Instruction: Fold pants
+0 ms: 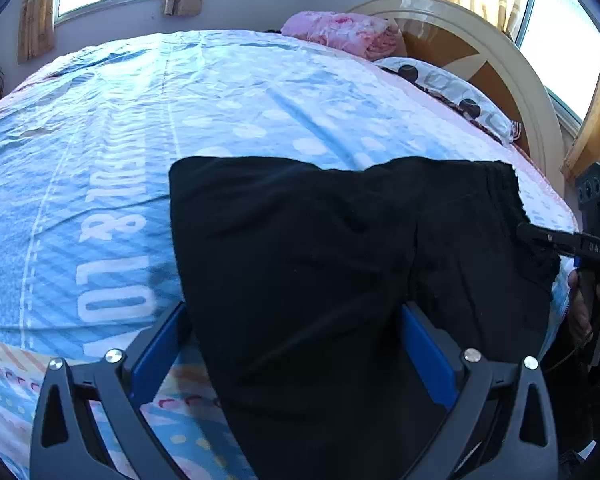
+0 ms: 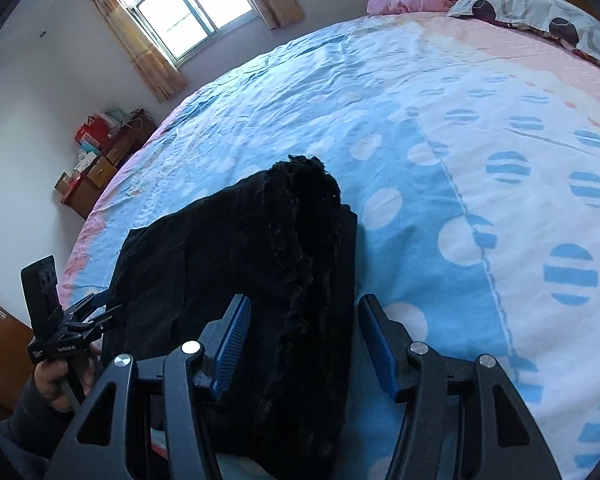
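Note:
Black pants [image 1: 320, 240] lie folded on the bed, with a fuzzy inner lining turned up at one end [image 2: 300, 216]. My left gripper [image 1: 296, 312] stands open, its blue pads wide apart on either side of the cloth. The fabric lies between them, and no pad presses on it. My right gripper [image 2: 304, 312] is open over the fuzzy end, and a gap shows between its right pad [image 2: 376, 340] and the cloth. In the left wrist view the right gripper [image 1: 540, 240] sits at the pants' right edge. In the right wrist view the left gripper [image 2: 104, 308] is at their left edge, with a hand [image 2: 52, 380] on its handle.
The bed sheet [image 1: 140, 120] is blue, white and pink, with printed letters and dots. A pink quilt [image 1: 340, 32] and a spotted pillow [image 1: 452, 88] lie by the round headboard [image 1: 500, 64]. A wooden cabinet with boxes [image 2: 96, 152] stands by the far wall under a window.

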Available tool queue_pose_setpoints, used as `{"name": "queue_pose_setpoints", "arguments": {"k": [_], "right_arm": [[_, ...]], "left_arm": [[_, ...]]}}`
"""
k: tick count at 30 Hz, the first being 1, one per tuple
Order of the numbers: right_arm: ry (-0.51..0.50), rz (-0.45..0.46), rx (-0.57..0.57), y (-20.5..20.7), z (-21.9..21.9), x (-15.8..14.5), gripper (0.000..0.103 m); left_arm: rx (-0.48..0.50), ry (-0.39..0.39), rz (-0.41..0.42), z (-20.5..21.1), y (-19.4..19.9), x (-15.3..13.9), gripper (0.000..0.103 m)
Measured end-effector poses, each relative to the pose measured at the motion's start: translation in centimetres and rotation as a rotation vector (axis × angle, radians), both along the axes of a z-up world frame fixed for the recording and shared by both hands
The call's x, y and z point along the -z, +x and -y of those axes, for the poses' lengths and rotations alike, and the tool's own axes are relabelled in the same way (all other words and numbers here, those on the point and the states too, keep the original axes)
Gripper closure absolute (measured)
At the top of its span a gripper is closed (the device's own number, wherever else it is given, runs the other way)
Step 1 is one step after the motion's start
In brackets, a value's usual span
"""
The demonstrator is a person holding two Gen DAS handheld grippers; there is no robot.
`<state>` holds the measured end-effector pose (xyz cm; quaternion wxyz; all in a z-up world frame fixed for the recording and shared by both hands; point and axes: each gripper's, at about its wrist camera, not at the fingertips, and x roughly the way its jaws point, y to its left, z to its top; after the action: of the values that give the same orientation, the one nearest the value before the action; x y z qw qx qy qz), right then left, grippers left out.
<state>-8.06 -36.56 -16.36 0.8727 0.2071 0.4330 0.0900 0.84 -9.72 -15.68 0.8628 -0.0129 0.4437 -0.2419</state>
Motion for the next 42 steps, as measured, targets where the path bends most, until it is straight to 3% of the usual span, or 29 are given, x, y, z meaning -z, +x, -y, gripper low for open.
{"name": "queue_pose_setpoints", "arguments": {"k": [2, 4, 7, 15, 19, 22, 23, 24, 34, 42], "right_arm": [[0.041, -0.002, -0.059, 0.0, -0.9, 0.1, 0.044], [-0.005, -0.01, -0.059, 0.4, -1.0, 0.5, 0.045], [0.072, -0.007, -0.031, 1.2, 0.2, 1.3, 0.049], [0.044, -0.021, -0.059, 1.1, -0.1, 1.5, 0.056], [0.023, -0.012, -0.043, 1.3, -0.8, 1.6, 0.056], [0.037, 0.013, -0.041, 0.9, -1.3, 1.0, 0.067], [0.045, 0.021, -0.045, 0.7, -1.4, 0.8, 0.07], [0.048, 0.029, -0.048, 0.3, -1.5, 0.6, 0.073], [-0.041, 0.121, -0.096, 0.3, -4.4, -4.4, 0.077], [-0.06, 0.162, -0.261, 6.6, -11.3, -8.6, 0.078]], "left_arm": [[0.009, -0.015, -0.009, 0.1, 0.0, -0.1, 0.0], [0.01, -0.02, -0.009, 0.1, 0.2, 0.1, 0.0], [0.016, -0.023, 0.004, 0.4, 1.0, 0.3, 0.0], [0.051, -0.012, -0.006, 0.0, 0.5, 0.5, 0.0], [0.011, -0.001, 0.009, 0.6, 0.6, 0.4, 0.002], [-0.006, -0.031, 0.022, -0.1, 0.3, -0.4, 0.043], [-0.002, -0.061, 0.02, -0.6, 0.1, -0.7, 0.073], [-0.002, -0.074, 0.012, -0.9, 0.1, -0.7, 0.087], [-0.023, -0.162, 0.112, -3.4, -2.1, -4.3, 0.093], [-0.145, -0.127, 0.219, -11.5, -2.1, -8.2, 0.094]]}}
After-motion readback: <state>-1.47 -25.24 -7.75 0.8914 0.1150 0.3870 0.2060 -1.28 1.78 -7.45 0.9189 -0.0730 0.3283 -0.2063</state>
